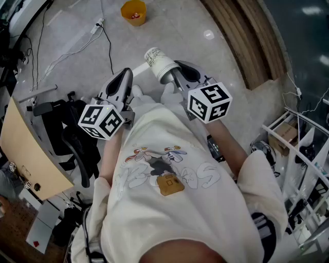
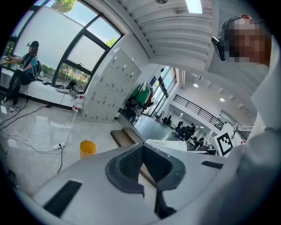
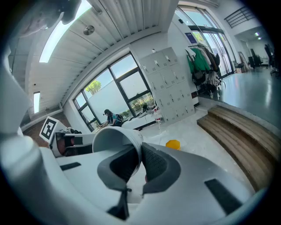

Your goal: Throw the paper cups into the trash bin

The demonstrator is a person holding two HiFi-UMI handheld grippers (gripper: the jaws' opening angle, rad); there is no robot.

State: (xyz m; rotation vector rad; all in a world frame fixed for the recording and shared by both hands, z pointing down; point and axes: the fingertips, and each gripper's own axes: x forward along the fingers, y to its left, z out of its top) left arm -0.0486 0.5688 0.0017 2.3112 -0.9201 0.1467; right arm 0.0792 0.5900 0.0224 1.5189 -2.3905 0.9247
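Print is seen on the side of one white paper cup (image 1: 158,61), too small to be read. The cup is pinched by its wall at the rim in the right gripper (image 1: 172,76), whose jaws are drawn nearly together on it. The left gripper (image 1: 125,74), just beside it, is closed tip to tip with nothing held. One yellow trash bin (image 1: 133,11) is set on the grey floor (image 1: 180,25) well ahead of both grippers. One power strip (image 1: 96,26) is seen ahead to the left, and a wooden step (image 1: 247,41) to the right.
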